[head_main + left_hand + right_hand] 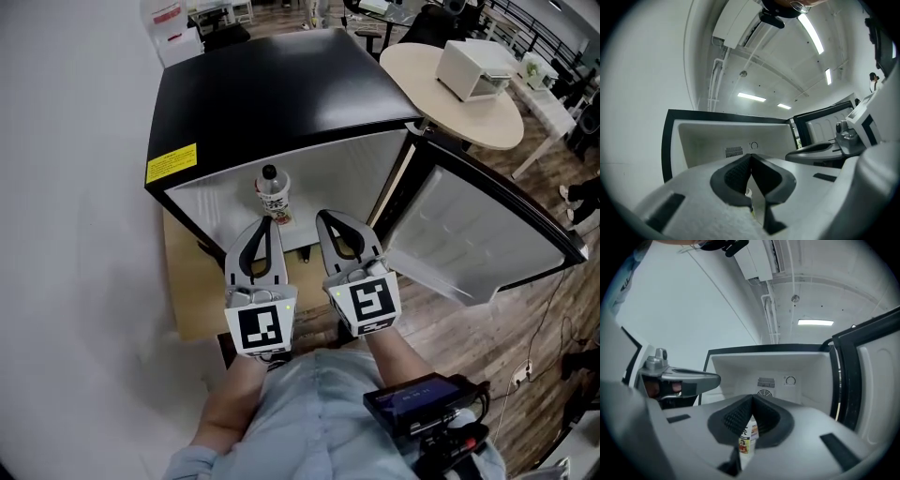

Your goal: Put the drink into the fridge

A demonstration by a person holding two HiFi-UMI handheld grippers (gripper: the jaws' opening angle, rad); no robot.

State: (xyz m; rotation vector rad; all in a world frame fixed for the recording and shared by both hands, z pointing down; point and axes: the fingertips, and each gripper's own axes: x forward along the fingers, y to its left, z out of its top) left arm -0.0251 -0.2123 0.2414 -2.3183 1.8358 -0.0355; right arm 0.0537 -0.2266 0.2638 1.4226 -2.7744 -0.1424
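Note:
The drink, a clear bottle [273,194] with a dark cap and a printed label, stands upright inside the open black fridge [272,94], near the front of its white interior. Both grippers hover side by side just in front of the opening, apart from the bottle. The left gripper [265,222] is shut, its tips meeting with nothing between them [751,155]. The right gripper [322,216] is also shut and empty [752,397]. In the right gripper view the bottle [748,439] shows beyond the closed jaws, low in the fridge.
The fridge door [478,234] swings wide open to the right. The fridge sits on a wooden board [192,281] against a white wall at left. A round table [450,84] carrying a white appliance [476,67] stands behind right. A vent [765,383] marks the fridge's back wall.

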